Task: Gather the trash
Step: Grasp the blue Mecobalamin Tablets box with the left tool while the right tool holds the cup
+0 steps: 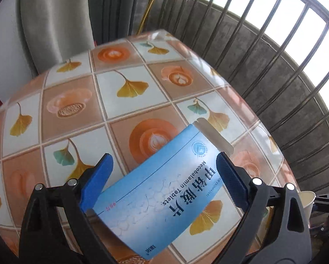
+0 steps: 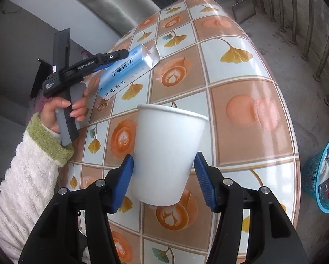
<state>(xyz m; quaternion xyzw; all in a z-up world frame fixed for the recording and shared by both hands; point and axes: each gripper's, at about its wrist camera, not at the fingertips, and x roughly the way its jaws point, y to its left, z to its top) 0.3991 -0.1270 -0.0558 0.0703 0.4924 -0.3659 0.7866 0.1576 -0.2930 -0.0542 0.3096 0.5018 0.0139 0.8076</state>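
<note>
My right gripper clamps the white paper cup above the glossy ginkgo-and-coffee-patterned tabletop, left gripper spread around the blue medicine box lying there, metal railing behind, blue mesh wastebasket on concrete floor.

I see a table covered with a glossy cloth of squares printed with ginkgo leaves and coffee cups. At 1 o'clock in the left view, metal railing bars stand before a rough grey concrete wall, with bright daylight beyond them. At 10 o'clock runs a ribbed silver duct against a white wall. In my right view the floor is bare concrete at 2 o'clock, and the duct crosses at 11 o'clock.
</note>
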